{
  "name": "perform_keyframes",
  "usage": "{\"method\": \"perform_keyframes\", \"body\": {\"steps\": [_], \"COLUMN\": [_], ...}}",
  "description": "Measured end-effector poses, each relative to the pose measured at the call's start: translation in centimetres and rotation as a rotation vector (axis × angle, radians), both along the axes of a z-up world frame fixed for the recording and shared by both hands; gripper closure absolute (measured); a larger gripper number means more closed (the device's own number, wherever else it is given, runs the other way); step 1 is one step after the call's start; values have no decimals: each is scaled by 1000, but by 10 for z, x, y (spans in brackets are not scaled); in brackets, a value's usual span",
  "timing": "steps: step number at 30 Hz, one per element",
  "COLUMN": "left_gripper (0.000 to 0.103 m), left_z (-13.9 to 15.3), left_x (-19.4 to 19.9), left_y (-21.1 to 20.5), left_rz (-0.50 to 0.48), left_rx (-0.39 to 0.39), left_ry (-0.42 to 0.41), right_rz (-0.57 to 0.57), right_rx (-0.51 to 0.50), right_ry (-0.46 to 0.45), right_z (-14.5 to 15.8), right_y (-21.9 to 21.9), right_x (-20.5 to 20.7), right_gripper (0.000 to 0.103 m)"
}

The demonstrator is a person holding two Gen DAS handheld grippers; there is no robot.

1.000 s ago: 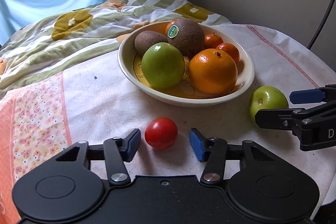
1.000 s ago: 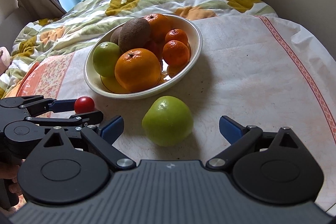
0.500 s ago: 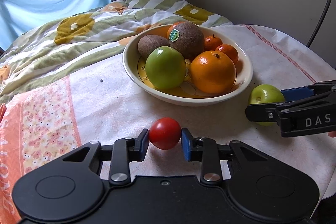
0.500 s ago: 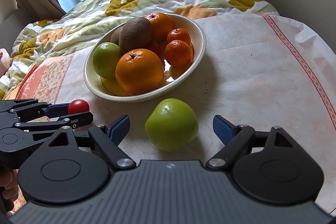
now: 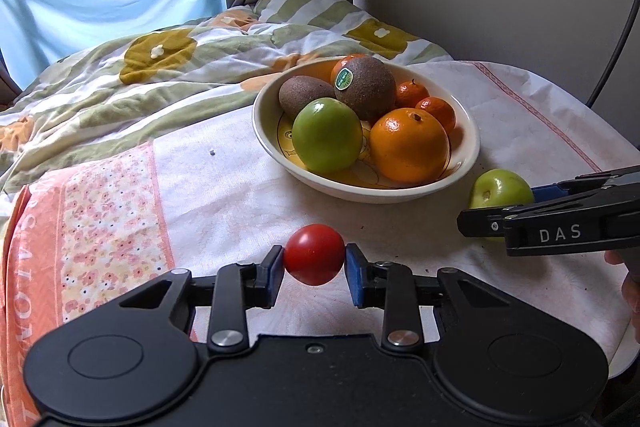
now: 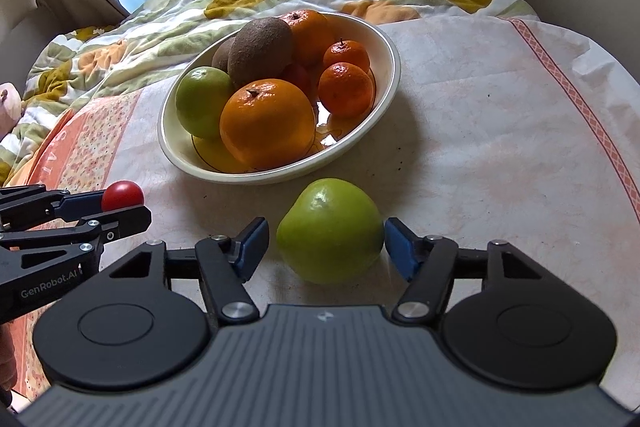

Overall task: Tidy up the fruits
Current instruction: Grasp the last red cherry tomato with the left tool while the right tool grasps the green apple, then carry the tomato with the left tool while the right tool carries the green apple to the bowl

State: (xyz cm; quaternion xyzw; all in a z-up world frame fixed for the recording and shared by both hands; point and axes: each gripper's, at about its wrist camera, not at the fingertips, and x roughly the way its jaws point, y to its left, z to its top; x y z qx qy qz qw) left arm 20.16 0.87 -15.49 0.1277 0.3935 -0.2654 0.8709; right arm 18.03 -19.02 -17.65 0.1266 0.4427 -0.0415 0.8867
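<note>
A: What is each tool doing?
B: The left tool (image 5: 315,273) is clamped on the tomato (image 5: 314,254), near the bowl. The right tool (image 6: 323,247) is closing around the green apple (image 6: 330,231) on the counter (image 6: 500,131), pads not yet touching.
A: Any writing?
B: "DAS" on the right tool, "GenRobot.AI" on the left. Farther off, the bowl (image 5: 468,163) holds fruit; one kiwi (image 5: 366,87) bears a green sticker (image 5: 344,78), unreadable.

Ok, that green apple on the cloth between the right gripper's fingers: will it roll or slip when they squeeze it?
The green apple is round and glossy, so it may slide a little against the pads. The right gripper is closing, a gap showing at its left pad; uneven contact could nudge it sideways. The cloth is flat, so it probably won't roll far.
</note>
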Motion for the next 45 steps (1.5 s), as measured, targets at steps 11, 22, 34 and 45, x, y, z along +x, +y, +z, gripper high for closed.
{"method": "perform_keyframes", "body": {"steps": [11,22,34,45], "left_gripper": [67,67,67,67], "left_z": [12,39,78,82], "left_x": [-14,-20,-5,46], "left_y": [-6,-10,-32,-58], "left_rz": [15,51,118,196], "left_rx": [-24,-49,-65,-34], "left_ry": [-3,-35,-90,-99], "right_rz": [30,42,99,186], "right_rx": [4,22,21,32], "right_ry": [-4,-37,-100,-123], "right_z": [4,33,78,91], "right_y": [-2,-10,-37,-63], "right_x": [-6,-16,4,60], "right_gripper": [33,33,33,33]}}
